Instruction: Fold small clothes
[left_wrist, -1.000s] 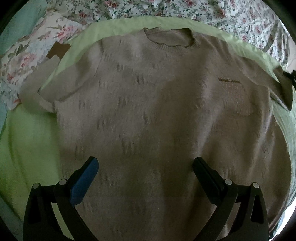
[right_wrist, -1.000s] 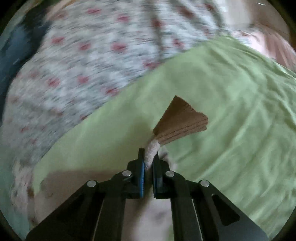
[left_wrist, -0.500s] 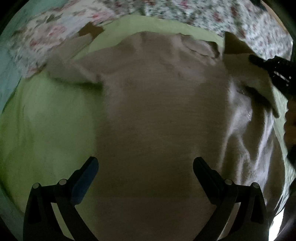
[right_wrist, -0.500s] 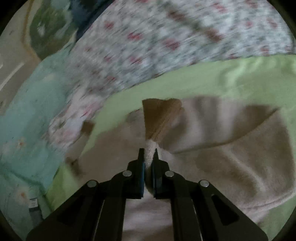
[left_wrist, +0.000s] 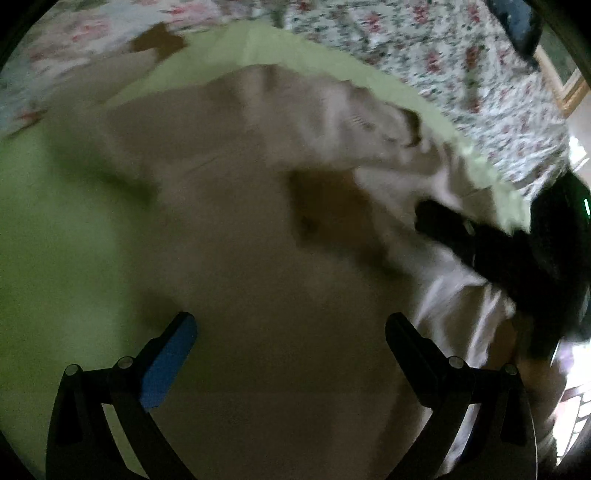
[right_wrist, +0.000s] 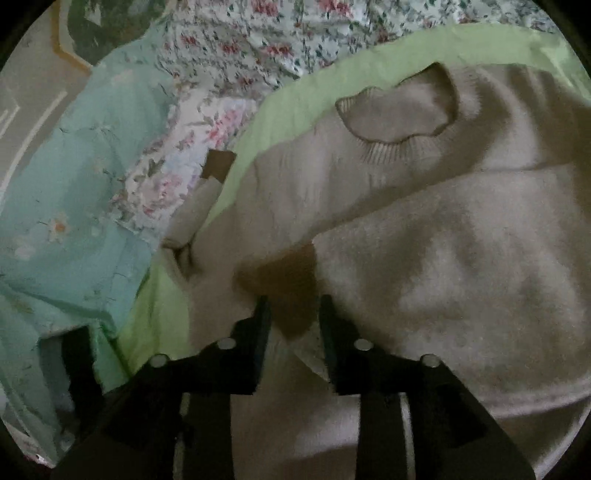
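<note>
Nearest in the right wrist view, the right gripper (right_wrist: 293, 310) points down at a beige knit sweater (right_wrist: 424, 236). Its jaws are opening, and the darker brown ribbed cuff (right_wrist: 286, 284) of one sleeve lies between them; the pads look slightly clear of it. That sleeve is folded across the sweater's front, and its soft, fuzzy fabric makes a broad rounded fold on the right. Beyond it the ribbed round neckline (right_wrist: 399, 114) gapes toward the far side.

The left gripper (left_wrist: 291, 347) hangs over the sweater's lower body with its jaws wide apart and nothing between them; one pad is blue. This view is blurred, and the right gripper appears in it as a dark shape at the right.

The sweater lies spread on a smooth light-green sheet (right_wrist: 295, 107), which shows as a bare strip on the left and along the far edge. The other sleeve (right_wrist: 192, 210) reaches out left past the sheet's edge, and its brown cuff (right_wrist: 218, 164) rests on a floral bedcover (right_wrist: 236, 48) of small red flowers on white. Farther left lies a pale turquoise cloth (right_wrist: 74, 206) with daisy prints, creased and rumpled.
</note>
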